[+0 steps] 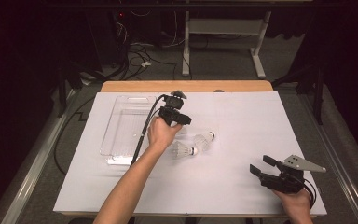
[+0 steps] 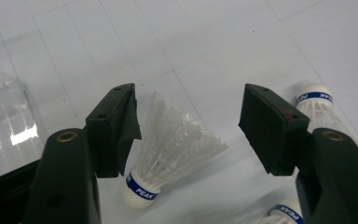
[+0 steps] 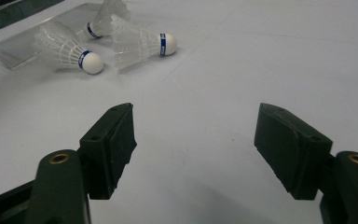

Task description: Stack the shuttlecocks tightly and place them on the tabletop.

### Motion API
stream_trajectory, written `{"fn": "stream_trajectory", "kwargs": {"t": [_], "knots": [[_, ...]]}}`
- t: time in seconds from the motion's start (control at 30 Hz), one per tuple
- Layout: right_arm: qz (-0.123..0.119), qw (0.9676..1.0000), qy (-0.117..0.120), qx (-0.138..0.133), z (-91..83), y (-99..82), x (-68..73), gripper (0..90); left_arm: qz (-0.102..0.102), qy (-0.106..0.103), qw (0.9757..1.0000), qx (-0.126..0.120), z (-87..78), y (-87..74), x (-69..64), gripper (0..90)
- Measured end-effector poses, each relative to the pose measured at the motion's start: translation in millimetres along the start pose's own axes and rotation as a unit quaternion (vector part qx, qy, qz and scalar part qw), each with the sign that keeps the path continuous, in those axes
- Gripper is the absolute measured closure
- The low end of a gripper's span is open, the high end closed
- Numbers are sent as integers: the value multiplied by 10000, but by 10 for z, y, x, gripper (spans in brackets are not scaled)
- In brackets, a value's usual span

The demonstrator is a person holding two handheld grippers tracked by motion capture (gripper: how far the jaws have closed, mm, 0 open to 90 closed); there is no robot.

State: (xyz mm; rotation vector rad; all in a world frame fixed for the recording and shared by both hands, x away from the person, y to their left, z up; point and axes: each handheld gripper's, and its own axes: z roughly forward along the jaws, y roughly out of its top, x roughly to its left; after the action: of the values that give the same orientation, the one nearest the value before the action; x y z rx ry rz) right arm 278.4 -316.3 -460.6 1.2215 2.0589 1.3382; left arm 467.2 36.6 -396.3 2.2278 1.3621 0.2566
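White feathers of a shuttlecock (image 2: 175,149) lie between the left gripper (image 2: 189,126)'s wide-open, empty jaws, positioned for a grasp. Two more shuttlecocks (image 1: 204,139) sit just beside it. Well apart, the right gripper (image 3: 193,149) hovers spread wide, holding nothing, probably waiting.

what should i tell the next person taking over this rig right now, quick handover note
Left gripper: open, held over the shuttlecocks mid-table, one shuttlecock lying between its jaws, not gripped.
Right gripper: open, holding nothing, over bare sheet near the table's front right corner.
Things: three shuttlecocks lie loose on the white sheet, right of the clear tray; two more are at and.
Done: no shuttlecock can be seen in the tray yet.
Left: probably close on the one between the left jaws, move it to the tray, then the other two.
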Motion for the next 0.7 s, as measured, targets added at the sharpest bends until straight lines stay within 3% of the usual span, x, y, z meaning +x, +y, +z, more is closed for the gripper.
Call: {"fn": "stream_trajectory", "kwargs": {"t": [0.27,0.7], "knots": [[52,10000,-28,-45,-15,-1,-10,293,-127,95,9997,188,91,9,48,374],[0,10000,23,-42,-19,-1,0,297,-189,160,9990,379,180,4,52,458]]}}
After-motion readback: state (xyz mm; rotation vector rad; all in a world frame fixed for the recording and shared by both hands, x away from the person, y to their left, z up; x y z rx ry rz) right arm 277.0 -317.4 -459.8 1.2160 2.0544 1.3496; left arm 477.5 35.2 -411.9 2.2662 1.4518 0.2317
